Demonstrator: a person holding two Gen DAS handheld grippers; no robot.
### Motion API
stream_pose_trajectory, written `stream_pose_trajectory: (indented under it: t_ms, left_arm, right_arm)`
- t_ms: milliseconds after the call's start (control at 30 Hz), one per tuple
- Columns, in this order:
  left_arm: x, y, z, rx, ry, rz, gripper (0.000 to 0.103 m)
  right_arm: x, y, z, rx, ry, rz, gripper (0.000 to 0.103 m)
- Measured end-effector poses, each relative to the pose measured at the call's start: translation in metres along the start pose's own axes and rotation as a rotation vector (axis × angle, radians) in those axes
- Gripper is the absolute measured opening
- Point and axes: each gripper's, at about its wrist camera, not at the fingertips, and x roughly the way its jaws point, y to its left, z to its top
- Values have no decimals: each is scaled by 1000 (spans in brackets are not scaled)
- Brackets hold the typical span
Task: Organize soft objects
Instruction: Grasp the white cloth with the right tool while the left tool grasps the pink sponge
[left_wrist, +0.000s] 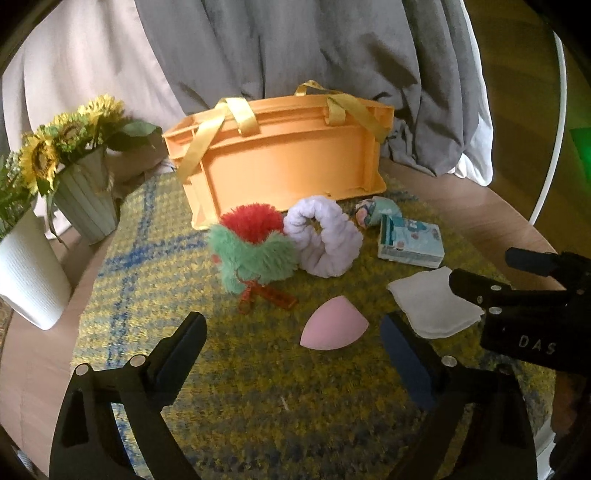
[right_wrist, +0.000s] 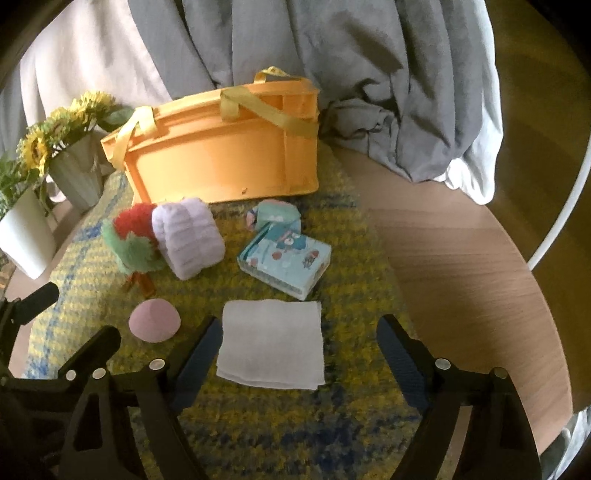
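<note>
An orange basket (left_wrist: 280, 162) with yellow handles stands at the back of the yellow-blue mat (left_wrist: 258, 387); it also shows in the right wrist view (right_wrist: 221, 170). In front lie a red-green fluffy toy (left_wrist: 251, 247), a lilac scrunchie (left_wrist: 325, 236), a tissue pack (left_wrist: 410, 242), a rolled patterned cloth (left_wrist: 373, 212), a pink sponge (left_wrist: 332, 328) and a folded white cloth (right_wrist: 271, 343). My left gripper (left_wrist: 295, 332) is open, just short of the pink sponge. My right gripper (right_wrist: 299, 343) is open, its fingers either side of the white cloth.
Two pots with sunflowers (left_wrist: 85, 192) and greenery (left_wrist: 26, 273) stand at the left of the round wooden table (right_wrist: 461, 258). Grey and white bedding (left_wrist: 314, 55) hangs behind the basket. A white hoop (right_wrist: 561, 206) runs along the right.
</note>
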Motion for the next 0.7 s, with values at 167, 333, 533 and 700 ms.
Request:
stream_pose_trajectory:
  t_ms: [167, 333, 533, 700]
  left_arm:
    - [10, 0, -2, 16, 5, -14, 87]
    - [22, -2, -3, 10, 30, -62, 84]
    - [34, -6, -3, -10, 51, -114, 83]
    - [43, -12, -3, -8, 72, -137, 78]
  right_arm:
    - [13, 5, -5, -41, -5, 3, 78]
    - [25, 9, -13, -66, 14, 23, 73]
    - [36, 5, -20, -44, 42, 40, 68]
    - [40, 3, -22, -30, 49, 55, 61]
